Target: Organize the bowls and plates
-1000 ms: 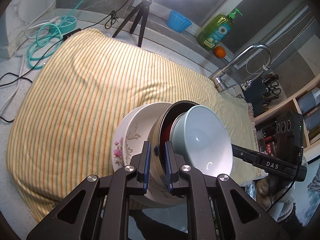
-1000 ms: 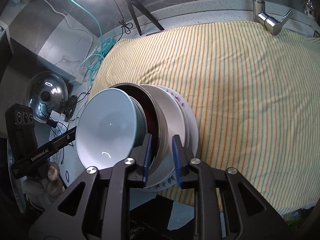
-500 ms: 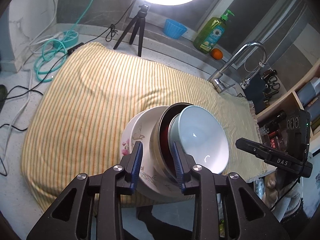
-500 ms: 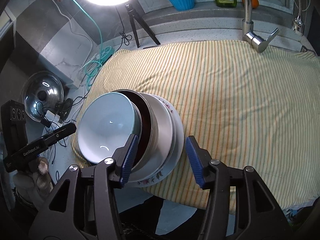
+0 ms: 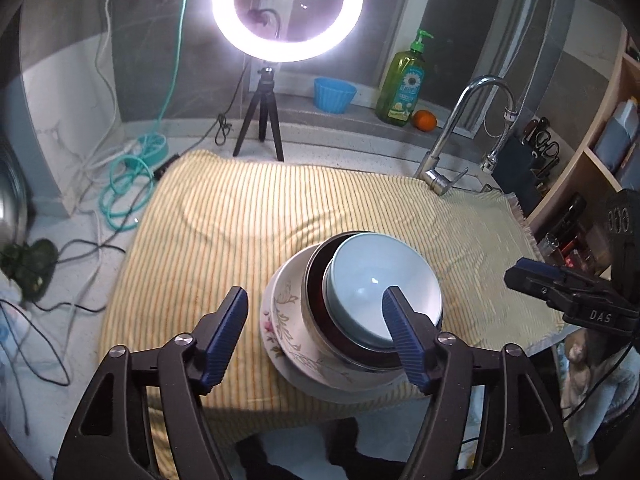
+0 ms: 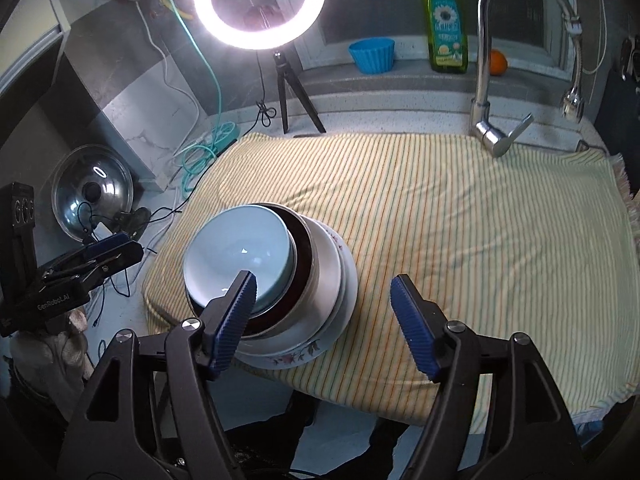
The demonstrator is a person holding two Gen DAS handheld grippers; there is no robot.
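Dish stack (image 5: 352, 312) on striped cloth (image 5: 224, 240)

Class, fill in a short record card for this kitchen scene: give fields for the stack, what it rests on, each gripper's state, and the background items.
stack top: light blue bowl
stack middle: dark-lined metal bowl, nested under the blue one
stack bottom: floral plate, with a white dish on it
support: striped cloth, stack near its front edge
left gripper: open, holding nothing
right gripper: open, holding nothing
background: ring light, soap bottle, faucet, blue cup, orange, pot lid
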